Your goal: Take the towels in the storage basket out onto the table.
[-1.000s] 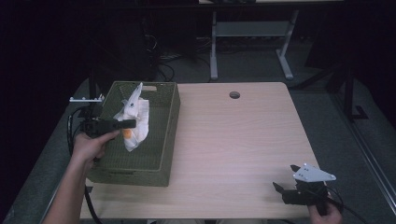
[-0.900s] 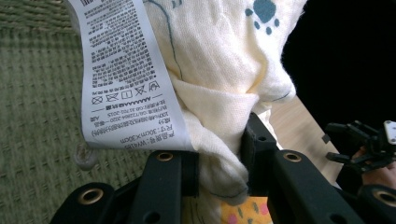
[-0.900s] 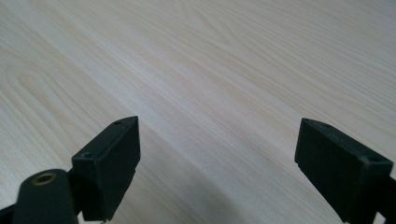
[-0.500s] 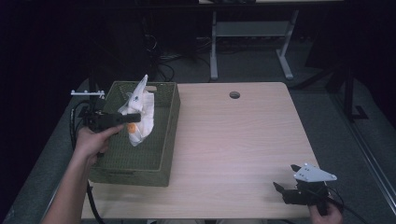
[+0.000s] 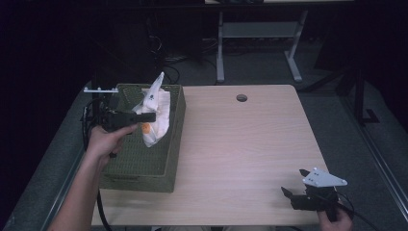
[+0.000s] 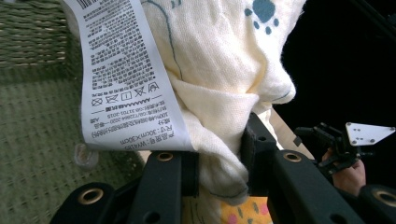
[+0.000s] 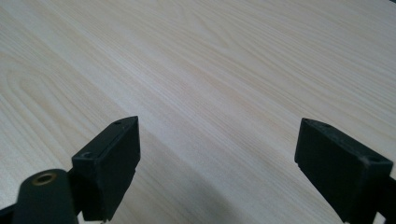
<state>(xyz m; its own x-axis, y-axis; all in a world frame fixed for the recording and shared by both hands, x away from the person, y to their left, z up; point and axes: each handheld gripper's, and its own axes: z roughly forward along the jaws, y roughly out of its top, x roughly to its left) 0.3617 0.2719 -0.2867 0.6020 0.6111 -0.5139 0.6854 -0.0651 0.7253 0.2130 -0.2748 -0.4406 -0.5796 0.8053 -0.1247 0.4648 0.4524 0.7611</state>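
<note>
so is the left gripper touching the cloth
Touching. In the left gripper view the left gripper has both jaws pinched on a bunched fold of the cream cloth; the high view shows it hanging from that gripper above the basket.

Setting reads as a lab or test room set up for recording, not a home. Light wood-grain table [image 5: 240,144] with a round cable grommet hole [image 5: 241,97] near its far edge, office-desk type. Grey carpet floor [image 5: 269,67] around it. Beyond the far edge, the white metal frame [image 5: 255,43] of a second desk, with loose cables [image 5: 168,53] on the floor beside it. Surroundings dark; light falls mainly on the table. Woven green basket [image 5: 144,166] sits on the table's left side.
</note>
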